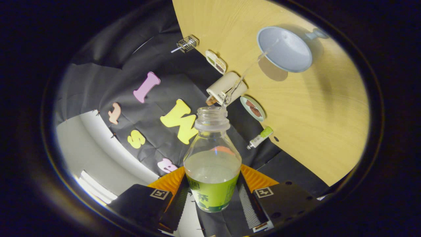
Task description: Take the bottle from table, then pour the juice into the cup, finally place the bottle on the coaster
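We've got the tool [213, 197] pinching the clear plastic bottle with green label [212, 164] by both fingers, long axis tipped neck-first toward the pale blue cup [284, 49] on the wooden counter [315, 131], thin stream running from mouth to rim.

The bottle [212, 164], pressed between both fingers of the tongs [212, 197], wears a green label [212, 196] with dark printed characters too blurred to read. Each finger carries a small square black-and-white marker [264, 192]. The white cylinder [225, 87] on the desk [312, 131] bears tiny unreadable print.
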`<action>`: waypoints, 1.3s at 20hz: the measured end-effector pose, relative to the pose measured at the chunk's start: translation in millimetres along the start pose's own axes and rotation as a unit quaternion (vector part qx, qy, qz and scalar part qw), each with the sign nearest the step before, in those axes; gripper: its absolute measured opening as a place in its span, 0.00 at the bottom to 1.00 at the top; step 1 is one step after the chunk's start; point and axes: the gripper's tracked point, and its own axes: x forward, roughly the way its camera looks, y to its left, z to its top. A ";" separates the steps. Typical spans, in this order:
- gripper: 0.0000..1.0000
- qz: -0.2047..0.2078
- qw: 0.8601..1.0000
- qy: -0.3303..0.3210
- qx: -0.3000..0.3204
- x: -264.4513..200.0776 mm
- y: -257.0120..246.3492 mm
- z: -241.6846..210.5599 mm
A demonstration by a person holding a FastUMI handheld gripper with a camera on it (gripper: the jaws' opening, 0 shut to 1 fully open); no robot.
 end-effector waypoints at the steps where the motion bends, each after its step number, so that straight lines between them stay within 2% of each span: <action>1: 0.79 0.001 1.000 0.001 0.003 0.5 -0.2 0.7; 7: 0.79 0.028 0.999 0.001 0.033 -0.1 10.6 2.5; 14: 0.79 0.026 0.999 0.000 0.046 -1.0 7.1 3.8; 19: 0.79 0.016 0.999 -0.004 0.032 0.7 -1.8 2.5; 24: 0.79 -0.042 0.996 -0.011 -0.072 2.5 -30.9 4.2; 26: 0.79 -0.090 0.990 -0.019 -0.110 1.2 -56.7 9.6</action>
